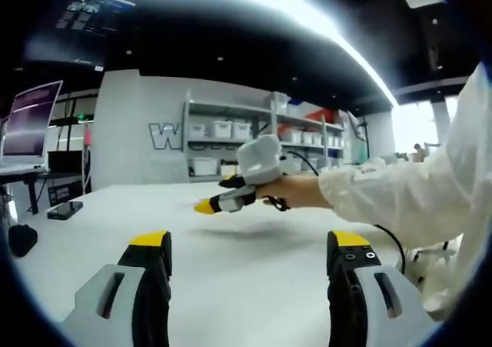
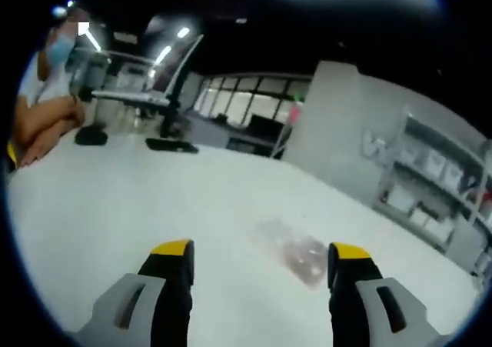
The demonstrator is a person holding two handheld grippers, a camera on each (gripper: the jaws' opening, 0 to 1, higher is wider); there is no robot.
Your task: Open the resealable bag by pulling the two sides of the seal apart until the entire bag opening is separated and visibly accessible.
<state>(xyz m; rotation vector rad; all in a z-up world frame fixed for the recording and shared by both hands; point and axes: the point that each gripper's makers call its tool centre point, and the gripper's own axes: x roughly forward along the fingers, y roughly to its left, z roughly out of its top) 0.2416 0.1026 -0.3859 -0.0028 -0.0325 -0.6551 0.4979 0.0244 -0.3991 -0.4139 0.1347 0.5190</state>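
Jaws apart, bag (image 2: pixel 296 253) just ahead

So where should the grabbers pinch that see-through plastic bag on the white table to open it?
The clear plastic resealable bag lies flat on the white table, between and just ahead of the open right gripper. It is too blurred to tell which edge has the seal. Best guess: come down from above and pinch one thin layer at that edge, since a flat bag offers nothing thicker.
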